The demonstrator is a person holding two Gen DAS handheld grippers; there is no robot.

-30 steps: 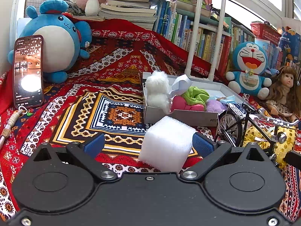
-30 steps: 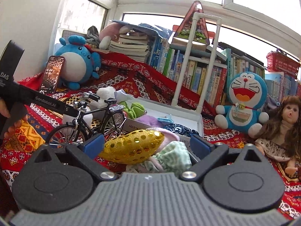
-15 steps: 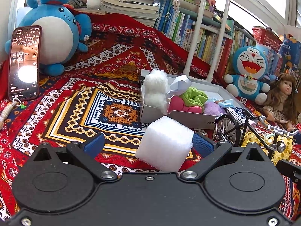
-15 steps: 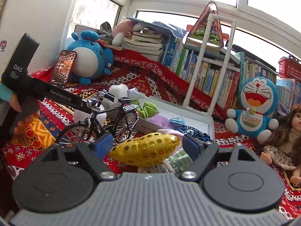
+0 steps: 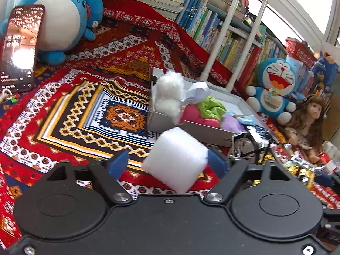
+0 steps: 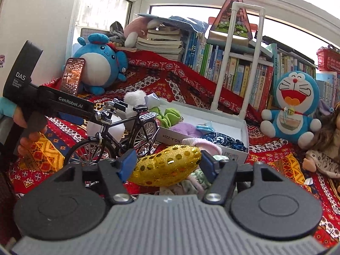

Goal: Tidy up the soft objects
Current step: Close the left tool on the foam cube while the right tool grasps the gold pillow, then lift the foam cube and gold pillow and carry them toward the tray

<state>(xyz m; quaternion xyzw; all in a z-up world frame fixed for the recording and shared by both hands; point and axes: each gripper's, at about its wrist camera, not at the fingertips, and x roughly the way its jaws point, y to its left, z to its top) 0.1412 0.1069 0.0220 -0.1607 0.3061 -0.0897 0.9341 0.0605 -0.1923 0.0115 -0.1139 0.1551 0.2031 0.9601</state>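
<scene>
Left tool (image 5: 169,163) tilted, gaping around white foam cube (image 5: 175,161); right tool (image 6: 166,162) level, clasping gold sequined pouch (image 6: 167,165)

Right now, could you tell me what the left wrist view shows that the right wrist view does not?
Only the left wrist view shows the left gripper open around a white foam cube. Only the right wrist view shows the right gripper around a gold sequined plush, plus the windows. Both show the white box, toy bicycle, phone and Doraemon plush.
</scene>
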